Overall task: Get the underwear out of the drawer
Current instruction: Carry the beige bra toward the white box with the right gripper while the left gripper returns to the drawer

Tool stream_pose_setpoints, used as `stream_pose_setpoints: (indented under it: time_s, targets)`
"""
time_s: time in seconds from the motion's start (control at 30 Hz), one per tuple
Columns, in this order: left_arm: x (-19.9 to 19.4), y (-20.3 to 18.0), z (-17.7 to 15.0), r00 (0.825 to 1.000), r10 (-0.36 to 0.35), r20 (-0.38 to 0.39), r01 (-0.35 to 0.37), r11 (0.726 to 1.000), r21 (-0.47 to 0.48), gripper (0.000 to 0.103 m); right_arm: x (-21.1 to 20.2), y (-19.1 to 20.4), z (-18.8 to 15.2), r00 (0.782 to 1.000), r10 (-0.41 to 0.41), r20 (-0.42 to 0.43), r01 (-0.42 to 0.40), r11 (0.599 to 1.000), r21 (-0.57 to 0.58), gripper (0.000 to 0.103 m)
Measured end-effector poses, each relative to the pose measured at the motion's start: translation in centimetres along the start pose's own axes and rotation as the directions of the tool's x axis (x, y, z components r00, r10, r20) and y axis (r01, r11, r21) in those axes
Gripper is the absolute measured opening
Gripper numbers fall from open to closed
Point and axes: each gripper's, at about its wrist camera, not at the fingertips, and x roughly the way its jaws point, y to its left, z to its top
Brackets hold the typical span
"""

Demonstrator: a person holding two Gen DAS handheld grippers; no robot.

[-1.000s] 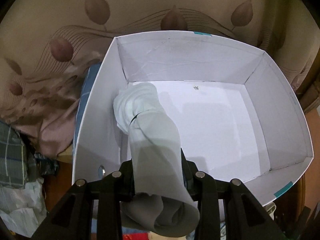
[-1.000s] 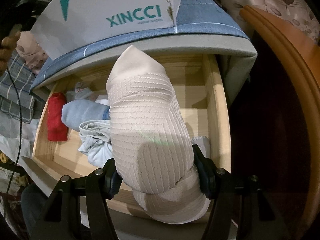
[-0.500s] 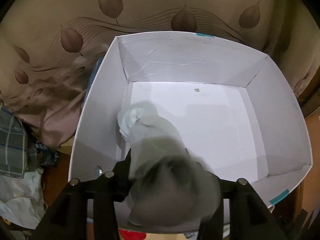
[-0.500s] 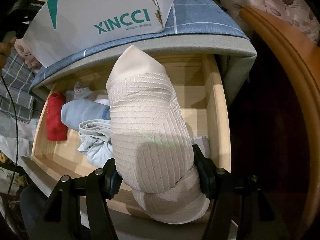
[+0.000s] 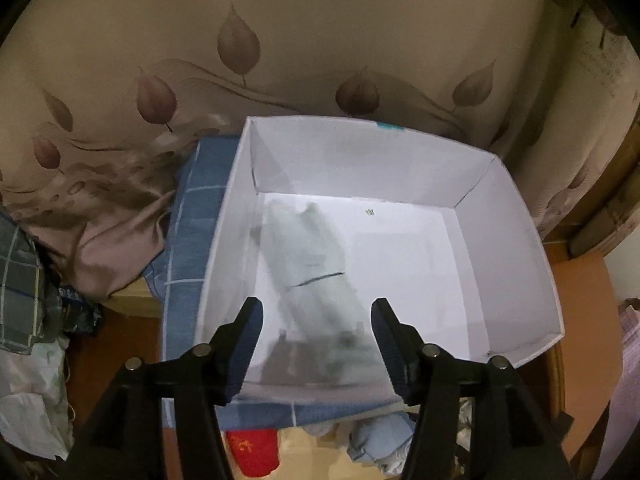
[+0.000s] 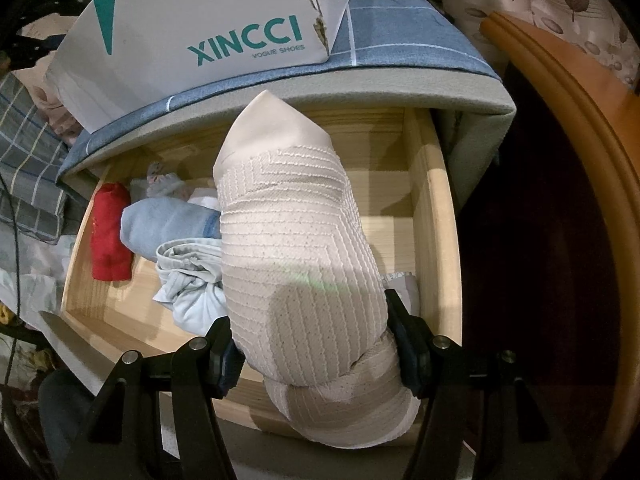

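White cardboard walls of the open shoe box [image 5: 516,248] ring a pale grey-white rolled garment [image 5: 316,268], blurred as it drops onto the box floor near the left wall. The left gripper [image 5: 316,344] has just been opening; its jaws stand wide above the roll, touching nothing, which suggests the box is the collecting place. The right gripper [image 6: 310,344] is clamped on a beige ribbed rolled pair of underwear [image 6: 300,264], held clear above the pale wooden drawer [image 6: 436,240], probably waiting its turn. A red roll [image 6: 110,236] and light blue bundles [image 6: 168,228] lie in the drawer's left half.
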Motion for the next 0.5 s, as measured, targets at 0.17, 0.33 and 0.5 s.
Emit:
stream_pose_setpoints:
  time_s: [0.17,0.33,0.5]
  targets:
    - [-4.2,0.1,-1.2,0.998,0.042,0.037,-0.043,0.998,0.038,0.058,0.0,0.3,-0.1,1.0,-0.011,0.001,0.012,1.0,-0.006,0.059]
    - [-9.0,0.2,-4.2,0.991,0.087,0.099,-0.098,0.989,0.109,0.058,-0.2,0.3,-0.2,1.0,-0.013,0.008,0.013,1.0,0.006,0.059]
    - [-9.8,1.1,-8.8,0.989,0.103,0.103,-0.113,0.989,0.096,0.059,-0.5,0.5,-0.3,0.999,-0.022,0.023,0.022,1.0,0.006,0.058]
